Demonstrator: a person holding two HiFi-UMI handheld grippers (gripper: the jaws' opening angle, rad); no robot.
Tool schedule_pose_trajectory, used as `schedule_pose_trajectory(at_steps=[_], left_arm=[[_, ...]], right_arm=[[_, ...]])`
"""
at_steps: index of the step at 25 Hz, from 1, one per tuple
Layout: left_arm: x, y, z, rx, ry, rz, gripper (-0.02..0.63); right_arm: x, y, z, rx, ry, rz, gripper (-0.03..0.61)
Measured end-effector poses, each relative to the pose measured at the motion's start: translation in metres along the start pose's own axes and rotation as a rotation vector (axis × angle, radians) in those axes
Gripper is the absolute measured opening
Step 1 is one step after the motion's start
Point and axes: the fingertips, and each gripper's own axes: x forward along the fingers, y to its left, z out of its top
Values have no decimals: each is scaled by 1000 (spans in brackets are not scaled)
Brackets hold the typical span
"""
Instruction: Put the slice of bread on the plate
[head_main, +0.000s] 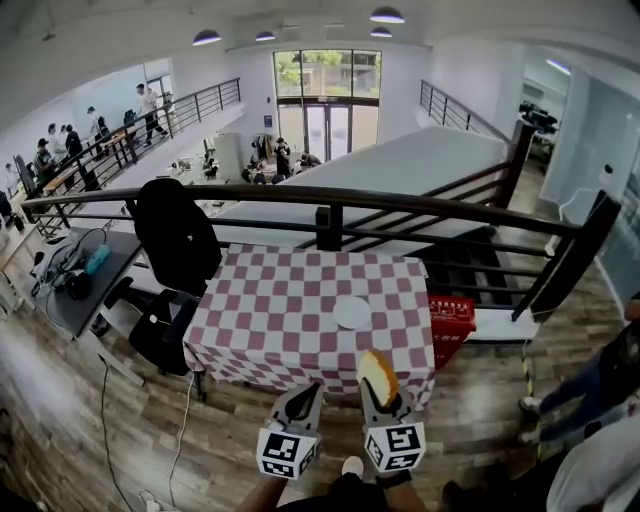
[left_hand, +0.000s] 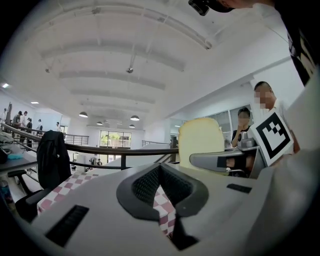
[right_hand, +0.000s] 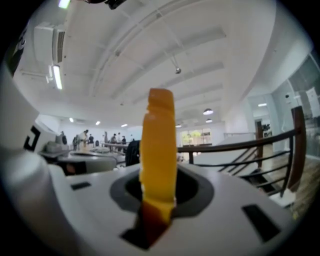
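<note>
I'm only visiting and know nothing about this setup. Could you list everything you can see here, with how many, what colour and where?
table: one, red-and-white checked cloth, centre, in front of the railing
plate: one, white, on the table right of its middle, nothing on it
slice of bread: one, pale yellow with a brown crust, upright in the right gripper, over the table's near edge
railing: one, dark, behind the table
jacket: one, black, draped on the chair
chair: one, black, left of the table
crate: one, red, beside the table's right edge
people: several, small, far walkway at upper left
left gripper: one, grey and black, jaws together, empty
right gripper: one, same colours, jaws shut on the slice
</note>
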Motion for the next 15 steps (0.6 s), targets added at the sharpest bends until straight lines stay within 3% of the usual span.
schedule_pose_trajectory(at_steps=[7, 15], left_arm=[[84, -7, 1, -18, -11, 7, 18], [114, -21, -17, -95, 27, 20, 18]], right_arm=[[45, -70, -2, 4, 36, 37, 94], [59, -83, -37, 83, 99, 92, 94]])
